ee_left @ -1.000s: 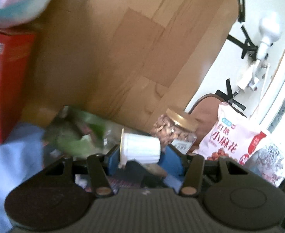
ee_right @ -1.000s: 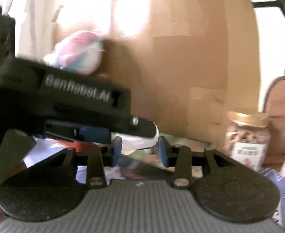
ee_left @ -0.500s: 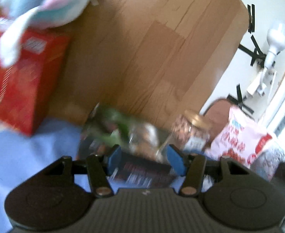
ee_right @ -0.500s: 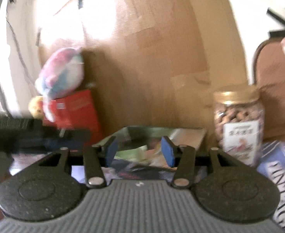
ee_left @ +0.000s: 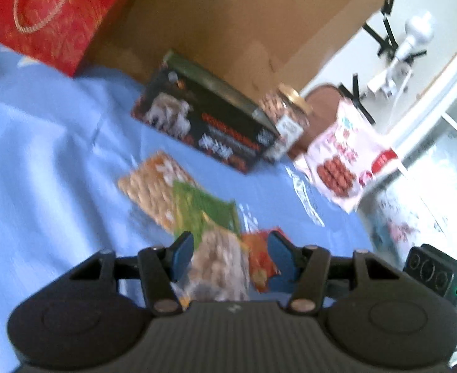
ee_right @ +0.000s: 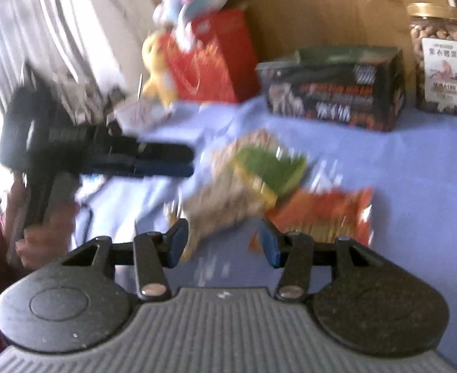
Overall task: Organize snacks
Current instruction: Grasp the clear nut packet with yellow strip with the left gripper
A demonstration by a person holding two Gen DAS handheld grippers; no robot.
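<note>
Cloth [ee_left: 42, 143], pale blue, covers the table; a dark box [ee_right: 337, 93] sits at its back beside a nut jar [ee_right: 440, 62]; loose snack packets [ee_right: 259, 180] lie heaped in the middle; the left gripper [ee_left: 230, 256] and right gripper [ee_right: 223, 241] hover near the heap, fingers spread wide, holding nothing.

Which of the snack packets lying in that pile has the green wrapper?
The green packet in the middle of the pile, lying partly over the tan cracker packet; the orange-red packet lies beside it.
</note>
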